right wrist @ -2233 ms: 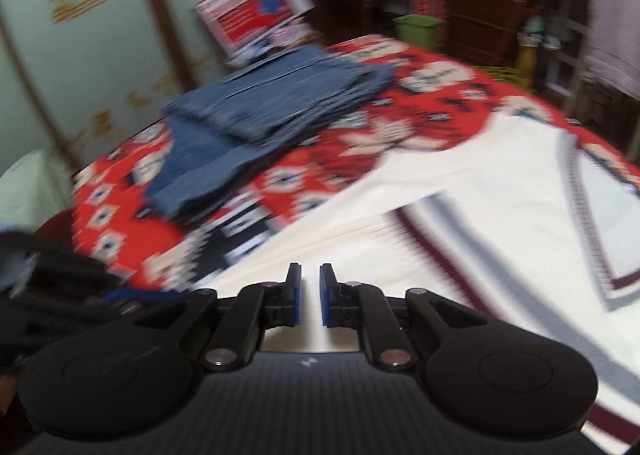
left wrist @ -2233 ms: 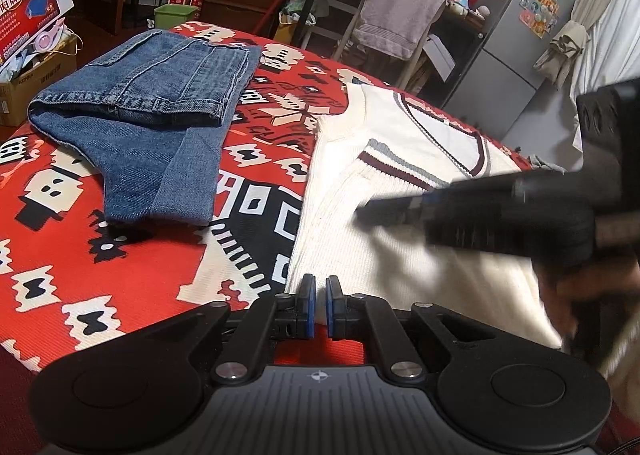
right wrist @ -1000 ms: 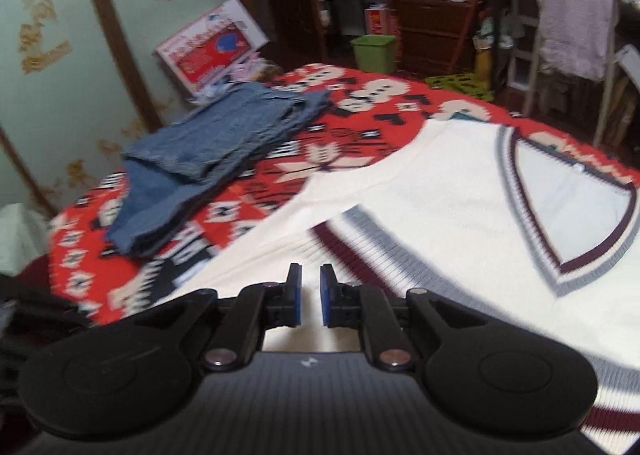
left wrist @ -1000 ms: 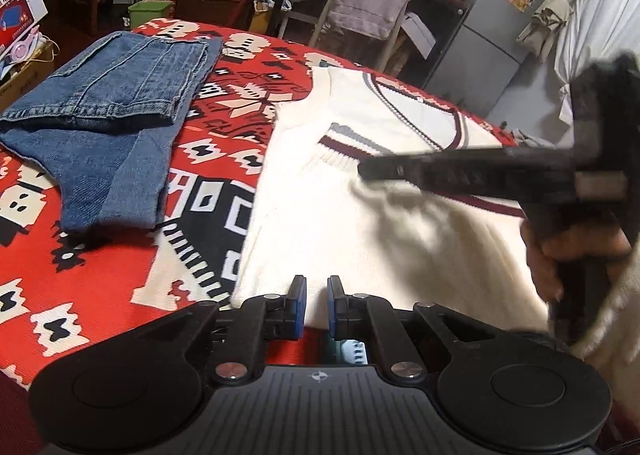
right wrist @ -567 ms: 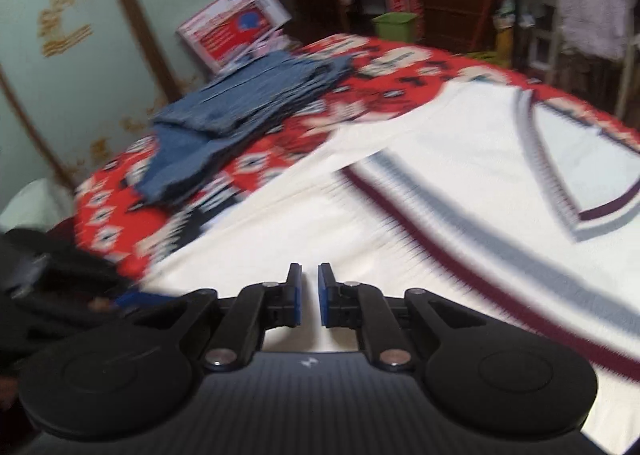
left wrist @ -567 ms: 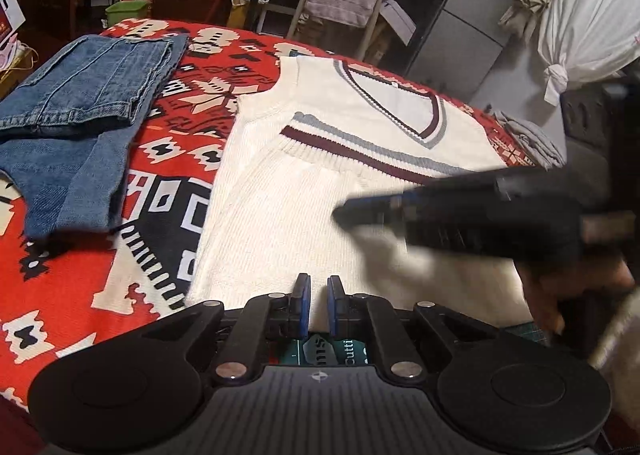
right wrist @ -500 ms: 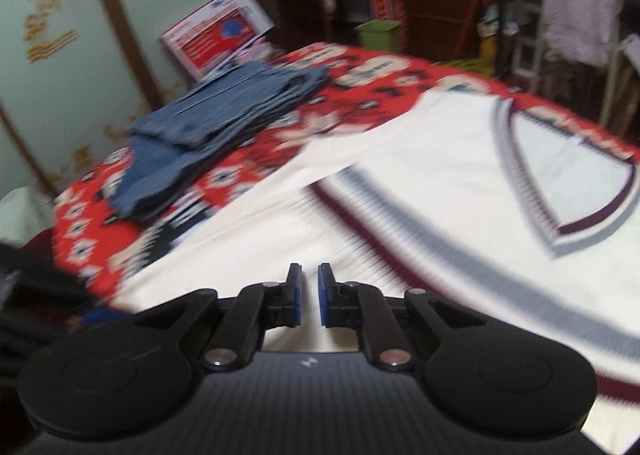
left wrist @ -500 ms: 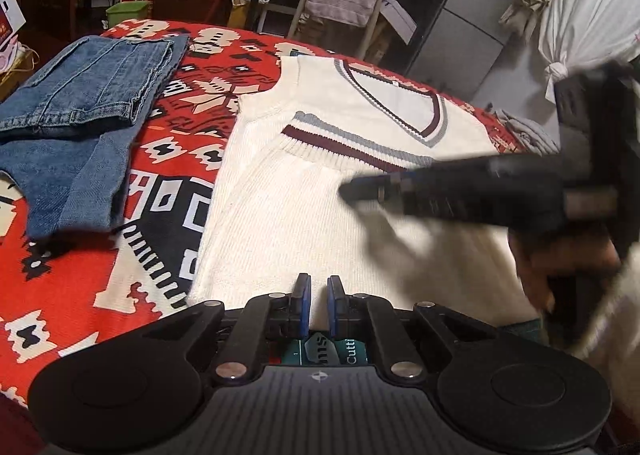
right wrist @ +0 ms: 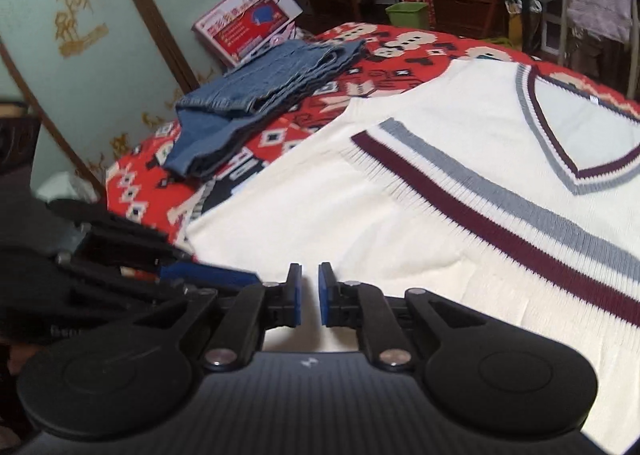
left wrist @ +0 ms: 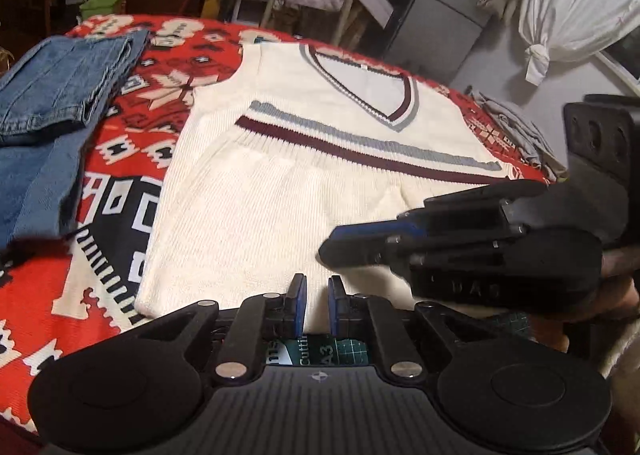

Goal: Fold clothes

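A cream knit vest [left wrist: 280,191] with a V-neck and maroon and grey stripes lies flat on the red patterned blanket [left wrist: 132,123] covering the worktop, filling the centre of the left wrist view and the right half of the right wrist view. Folded blue jeans [left wrist: 52,95] sit on the blanket at the left edge of the frame, apart from the vest. The left gripper [left wrist: 317,307] hovers at the vest's near hem, jaws slightly spread and holding nothing. The right gripper [right wrist: 310,299] hangs over the vest's lower part, jaws likewise narrowly apart and empty. A green cutting mat [left wrist: 320,351] peeks out beneath the left jaws.
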### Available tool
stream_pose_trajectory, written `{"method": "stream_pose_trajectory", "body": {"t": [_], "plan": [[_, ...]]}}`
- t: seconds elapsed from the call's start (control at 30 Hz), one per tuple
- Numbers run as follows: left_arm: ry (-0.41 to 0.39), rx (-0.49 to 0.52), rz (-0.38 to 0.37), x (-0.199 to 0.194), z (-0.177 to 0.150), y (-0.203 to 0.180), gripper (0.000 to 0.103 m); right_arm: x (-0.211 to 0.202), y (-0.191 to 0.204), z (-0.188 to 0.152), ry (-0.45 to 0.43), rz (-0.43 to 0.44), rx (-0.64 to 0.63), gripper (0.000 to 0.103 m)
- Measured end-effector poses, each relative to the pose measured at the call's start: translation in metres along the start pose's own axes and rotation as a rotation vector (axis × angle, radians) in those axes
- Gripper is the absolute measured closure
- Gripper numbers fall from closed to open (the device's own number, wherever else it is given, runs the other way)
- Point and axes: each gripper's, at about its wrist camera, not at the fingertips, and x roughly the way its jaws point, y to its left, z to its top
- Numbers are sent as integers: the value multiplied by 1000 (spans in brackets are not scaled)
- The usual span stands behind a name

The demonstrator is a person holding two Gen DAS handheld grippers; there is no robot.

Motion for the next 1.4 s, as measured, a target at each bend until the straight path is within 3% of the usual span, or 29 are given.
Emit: {"method": "stream_pose_trajectory", "body": {"t": [0.3,0.33,0.53,0.67,1.0,1.13,1.4], "plan": [[6,38,32,-1,-1,-6,92,4,-26,21,-56,-108,12,96],[7,39,35,-1,-1,-6,92,0,-24,20,-59,-101,14,91],[-1,51,24,-5,5,-13,92,-18,-3,3,-31,-21,-1,91],[10,62,7,3,7,-19,92,-15,2,-6,5,-22,-10,91],[16,72,21,5,0,-20,91,-10,-41,16,-54,-143,56,94],[16,67,14,3,1,-22,91,-25,-37,16,-79,-130,48,91],[38,94,-60,13,3,-38,91,-41,-14,-21,4,-47,14,91]]}}
